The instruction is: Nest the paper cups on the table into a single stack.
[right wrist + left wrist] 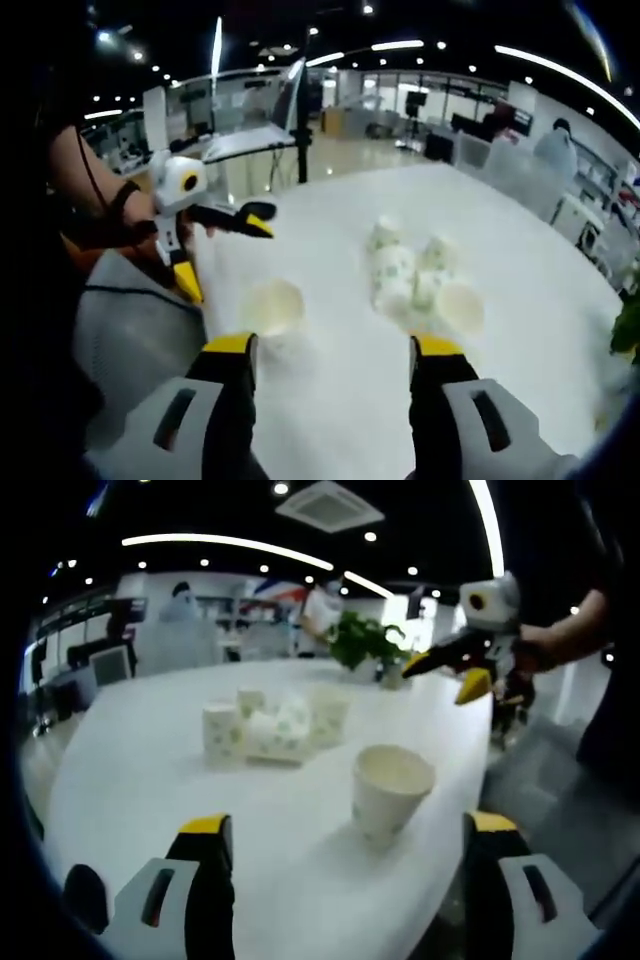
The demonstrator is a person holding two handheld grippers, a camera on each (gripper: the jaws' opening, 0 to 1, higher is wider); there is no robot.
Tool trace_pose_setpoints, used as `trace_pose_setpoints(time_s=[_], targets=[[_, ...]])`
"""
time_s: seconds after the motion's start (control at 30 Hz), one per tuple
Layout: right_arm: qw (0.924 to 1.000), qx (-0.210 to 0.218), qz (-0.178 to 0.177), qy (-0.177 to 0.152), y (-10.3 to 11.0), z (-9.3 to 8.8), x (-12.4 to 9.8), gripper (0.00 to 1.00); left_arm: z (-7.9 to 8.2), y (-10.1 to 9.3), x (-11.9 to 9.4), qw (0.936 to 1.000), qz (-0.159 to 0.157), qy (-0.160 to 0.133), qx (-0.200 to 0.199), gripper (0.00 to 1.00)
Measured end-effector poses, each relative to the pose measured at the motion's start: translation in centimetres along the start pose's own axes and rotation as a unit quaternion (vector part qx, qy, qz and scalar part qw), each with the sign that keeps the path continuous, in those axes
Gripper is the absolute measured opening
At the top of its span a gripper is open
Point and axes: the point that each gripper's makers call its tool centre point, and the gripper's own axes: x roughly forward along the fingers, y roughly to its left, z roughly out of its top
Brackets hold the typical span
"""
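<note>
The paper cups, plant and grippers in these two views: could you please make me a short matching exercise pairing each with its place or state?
Things:
1. lone paper cup
2. cluster of cups
3. potted plant
4. left gripper

Places or states:
A. open, nothing between its jaws
B. at the far side of the table
C. upright near the table edge, apart from the rest
D. grouped at mid-table, some lying on their sides

Pairs: 1-C, 2-D, 3-B, 4-A

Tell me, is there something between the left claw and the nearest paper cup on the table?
Nothing visible. The left claw is open, and the single cup stands upright just ahead between its jaws, with bare table around. The other cups sit farther back.
</note>
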Motion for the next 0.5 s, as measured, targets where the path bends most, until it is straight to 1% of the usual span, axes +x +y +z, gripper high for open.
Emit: trace_pose_setpoints(time_s=[0.03, 0.07, 0.23, 0.37, 0.43, 0.5], targets=[[1.0000, 0.003, -0.004, 0.002, -0.2, -0.2, -0.1, 0.63, 0.0, -0.1, 0.0, 1.0000, 0.000, 0.000, 0.000, 0.93], [0.9999, 0.012, -0.008, -0.004, -0.4, -0.3, -0.2, 0.66, 0.0, -0.1, 0.0, 1.0000, -0.001, 0.001, 0.000, 0.93], [0.9992, 0.030, -0.027, -0.005, -1.4, -1.3, -1.0, 0.69, -0.1, -0.4, -0.1, 1.0000, -0.002, 0.002, 0.001, 0.93], [0.9981, 0.038, -0.048, -0.008, -2.3, -1.8, -1.6, 0.75, -0.2, -0.7, -0.1, 1.0000, -0.004, 0.003, 0.001, 0.93], [0.9972, 0.053, -0.049, -0.018, -2.5, -1.9, -1.8, 0.77, -0.2, -0.8, -0.1, 1.0000, -0.005, 0.003, 0.001, 0.93], [0.9961, 0.066, -0.057, -0.018, -3.0, -2.2, -2.1, 0.78, -0.2, -0.9, -0.2, 1.0000, -0.006, 0.005, 0.001, 0.93]])
